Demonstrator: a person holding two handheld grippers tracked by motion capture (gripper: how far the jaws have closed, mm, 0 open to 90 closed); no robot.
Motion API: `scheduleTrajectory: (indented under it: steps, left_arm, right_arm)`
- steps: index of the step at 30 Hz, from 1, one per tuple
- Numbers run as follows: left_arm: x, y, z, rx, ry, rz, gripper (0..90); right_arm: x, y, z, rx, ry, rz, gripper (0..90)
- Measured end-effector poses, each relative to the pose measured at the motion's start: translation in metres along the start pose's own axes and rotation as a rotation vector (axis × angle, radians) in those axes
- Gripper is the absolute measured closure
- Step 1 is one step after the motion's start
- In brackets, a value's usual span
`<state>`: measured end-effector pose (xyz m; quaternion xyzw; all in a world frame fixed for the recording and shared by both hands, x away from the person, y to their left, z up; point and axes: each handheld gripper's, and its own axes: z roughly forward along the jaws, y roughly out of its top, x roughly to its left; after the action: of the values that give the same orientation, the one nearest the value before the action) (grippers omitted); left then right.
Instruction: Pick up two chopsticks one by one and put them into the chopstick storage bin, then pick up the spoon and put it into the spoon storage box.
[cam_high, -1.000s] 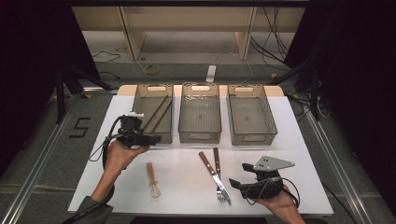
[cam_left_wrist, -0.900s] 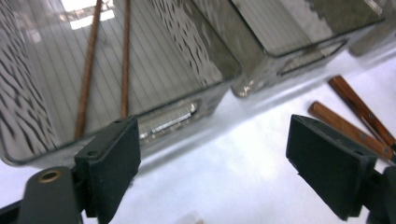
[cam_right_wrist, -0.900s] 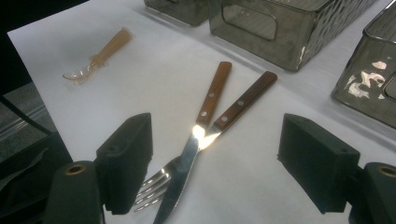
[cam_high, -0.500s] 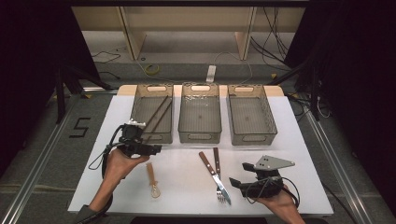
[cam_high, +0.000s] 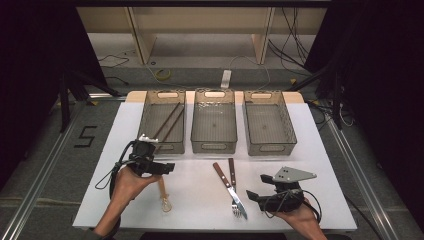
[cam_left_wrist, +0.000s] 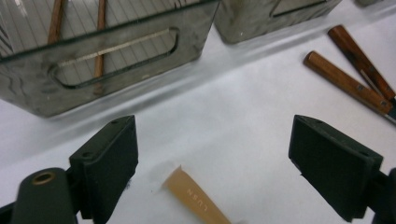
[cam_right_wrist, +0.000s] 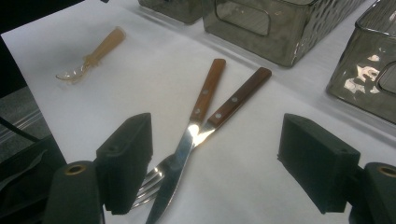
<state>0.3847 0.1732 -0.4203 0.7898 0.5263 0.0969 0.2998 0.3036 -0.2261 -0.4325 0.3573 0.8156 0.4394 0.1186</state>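
A spoon with a tan handle (cam_high: 163, 195) lies on the white table, left of centre. My left gripper (cam_high: 169, 168) hangs open just over the far end of that handle. In the left gripper view the handle tip (cam_left_wrist: 196, 200) lies between the wide-apart jaws. A knife (cam_right_wrist: 207, 91) and a fork (cam_right_wrist: 238, 98) with wooden handles lie crossed near the middle (cam_high: 230, 187). My right gripper (cam_high: 251, 196) rests open beside the fork's tines, with nothing held.
Three clear bins stand in a row at the back: left (cam_high: 162, 145), middle (cam_high: 214, 146), right (cam_high: 267, 147). The left bin holds two chopsticks (cam_left_wrist: 99, 42). The table's front edge lies close below both hands.
My left gripper has come back from the left bin toward the person and down over the spoon's handle. The right gripper has stayed put.
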Motion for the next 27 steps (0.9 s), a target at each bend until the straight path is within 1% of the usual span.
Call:
scheduleTrajectory:
  steps: [5,8,9,11,13,17,19,20,21,23,25,27]
  left_arm:
    - [-0.004,-0.006,0.003,0.033,0.016,0.011,15.1]
    - [-0.004,-0.008,0.003,0.051,0.011,0.012,15.1]
    - [-0.005,-0.009,0.003,0.05,0.014,0.006,15.2]
    - [-0.005,-0.01,0.003,0.057,0.016,0.007,15.2]
    - [-0.005,-0.012,0.003,0.072,0.024,0.017,15.3]
    - [-0.006,-0.015,0.007,0.097,0.024,0.011,15.5]
    - [-0.008,-0.016,0.009,0.117,0.021,0.021,15.9]
    - [-0.008,-0.016,0.009,0.124,0.026,0.031,16.1]
    - [-0.01,-0.017,0.01,0.128,0.028,0.031,16.4]
    - [-0.011,-0.019,0.011,0.142,0.03,0.044,17.3]
    - [-0.012,-0.02,0.011,0.152,0.028,0.047,18.9]
    - [-0.012,-0.021,0.011,0.159,0.015,0.046,20.6]
  right_arm:
    - [-0.001,0.0,-0.001,-0.004,-0.007,0.003,26.8]
    - [-0.001,0.0,0.0,0.001,-0.01,0.002,26.8]
    - [-0.001,0.0,0.0,0.001,-0.01,0.002,26.7]
    - [-0.001,0.0,0.001,0.002,-0.01,0.001,26.7]
    - [-0.001,0.001,0.001,0.003,-0.009,0.0,26.7]
    - [-0.001,0.0,0.002,0.008,-0.005,0.0,26.7]
    - [-0.001,0.0,0.002,0.007,-0.005,-0.005,26.7]
    - [-0.001,0.0,0.002,0.007,-0.006,-0.006,26.7]
    - [-0.001,0.0,0.002,0.006,-0.006,-0.004,26.7]
    - [-0.001,0.0,0.002,0.008,-0.008,-0.005,26.7]
    - [0.0,0.0,0.002,0.01,-0.007,-0.009,26.7]
    - [0.001,0.0,0.002,0.012,-0.007,-0.011,26.7]
